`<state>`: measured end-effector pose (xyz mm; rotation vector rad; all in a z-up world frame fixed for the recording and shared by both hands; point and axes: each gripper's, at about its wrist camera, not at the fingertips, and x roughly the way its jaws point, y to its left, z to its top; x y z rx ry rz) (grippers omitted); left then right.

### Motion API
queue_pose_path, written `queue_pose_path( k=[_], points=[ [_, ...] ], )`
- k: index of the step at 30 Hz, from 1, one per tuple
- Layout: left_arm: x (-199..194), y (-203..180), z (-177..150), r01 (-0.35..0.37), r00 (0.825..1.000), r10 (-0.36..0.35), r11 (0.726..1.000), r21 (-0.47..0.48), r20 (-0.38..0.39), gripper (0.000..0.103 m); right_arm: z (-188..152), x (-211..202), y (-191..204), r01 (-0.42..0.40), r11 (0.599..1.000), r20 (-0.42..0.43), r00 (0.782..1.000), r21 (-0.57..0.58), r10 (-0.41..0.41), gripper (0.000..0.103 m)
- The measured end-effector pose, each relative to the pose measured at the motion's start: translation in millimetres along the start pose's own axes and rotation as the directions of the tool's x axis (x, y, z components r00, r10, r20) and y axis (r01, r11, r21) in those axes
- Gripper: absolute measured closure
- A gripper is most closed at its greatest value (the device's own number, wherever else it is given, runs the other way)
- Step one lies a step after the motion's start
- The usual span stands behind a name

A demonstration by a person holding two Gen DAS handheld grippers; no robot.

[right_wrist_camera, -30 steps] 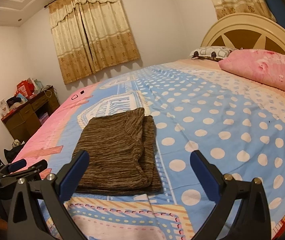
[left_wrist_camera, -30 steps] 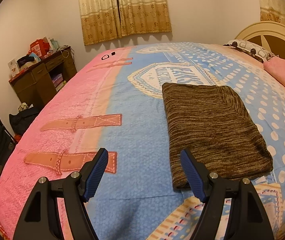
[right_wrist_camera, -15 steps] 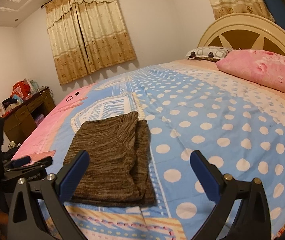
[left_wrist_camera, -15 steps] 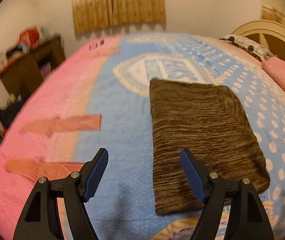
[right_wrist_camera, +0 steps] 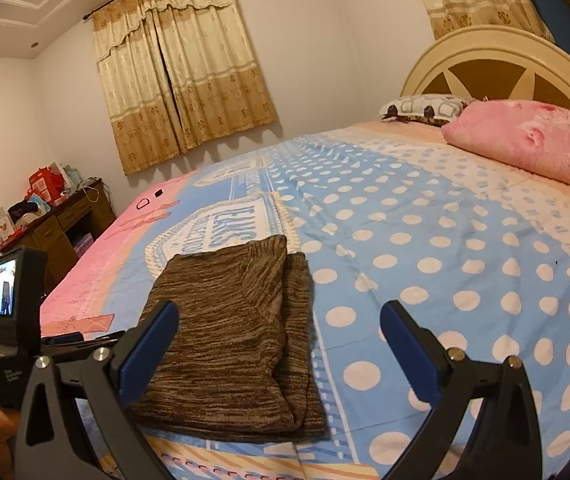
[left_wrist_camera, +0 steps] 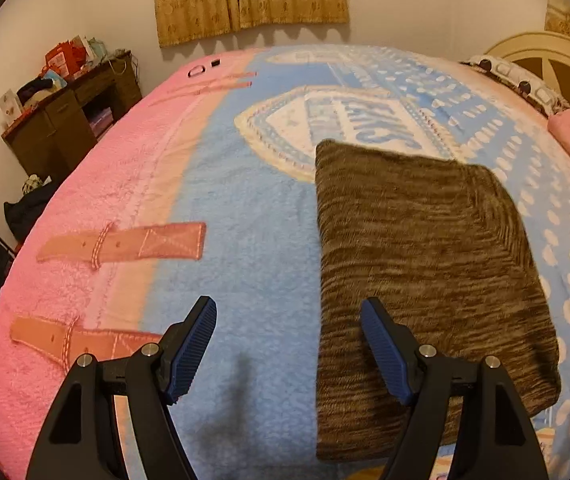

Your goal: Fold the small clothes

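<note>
The folded brown knit garment [left_wrist_camera: 425,248] lies flat on the bed's blanket [left_wrist_camera: 245,216]. The left tongs [left_wrist_camera: 289,344] hover spread and empty, their right finger over the garment's near left edge. The right tongs [right_wrist_camera: 279,344] are also spread and empty, the garment ahead by their left finger.

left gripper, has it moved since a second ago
Yes. The left gripper has come in over the bed, nearer the sweater's left edge.
</note>
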<state>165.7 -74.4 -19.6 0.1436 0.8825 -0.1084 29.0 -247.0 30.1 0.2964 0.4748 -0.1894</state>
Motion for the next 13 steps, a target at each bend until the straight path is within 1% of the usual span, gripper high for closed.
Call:
queue_pose_path(
  k=[3, 4, 6, 8, 10, 13],
  points=[
    [-6, -2, 5, -0.006, 0.997, 0.005, 1.0, 0.008, 0.074, 0.028, 2, 2, 1, 0.0, 1.0, 0.008, 1.0, -0.004, 0.0, 0.0],
    [-7, -2, 6, 0.003, 0.996, -0.003, 1.0, 0.002, 0.088, 0.028, 2, 3, 1, 0.0, 1.0, 0.007, 1.0, -0.004, 0.0, 0.0],
    [-9, 1, 10, 0.042, 0.992, -0.039, 0.999, -0.021, 0.12, 0.028, 3, 7, -1, 0.002, 1.0, 0.0, 1.0, 0.001, -0.002, 0.0],
    [-11, -1, 14, 0.016, 0.989, -0.011, 0.999, -0.03, 0.15, 0.028, 3, 12, -3, 0.002, 1.0, -0.009, 1.0, 0.012, -0.002, 0.0],
    [-9, -2, 18, 0.005, 0.989, -0.002, 1.0, -0.022, 0.15, 0.028, 4, 17, -4, 0.005, 1.0, -0.016, 1.0, 0.019, -0.005, 0.0],
    [-1, -2, 22, 0.023, 0.992, -0.019, 0.999, -0.026, 0.123, 0.028, 8, 24, -7, 0.008, 1.0, -0.022, 1.0, 0.024, -0.007, 0.0]
  ],
)
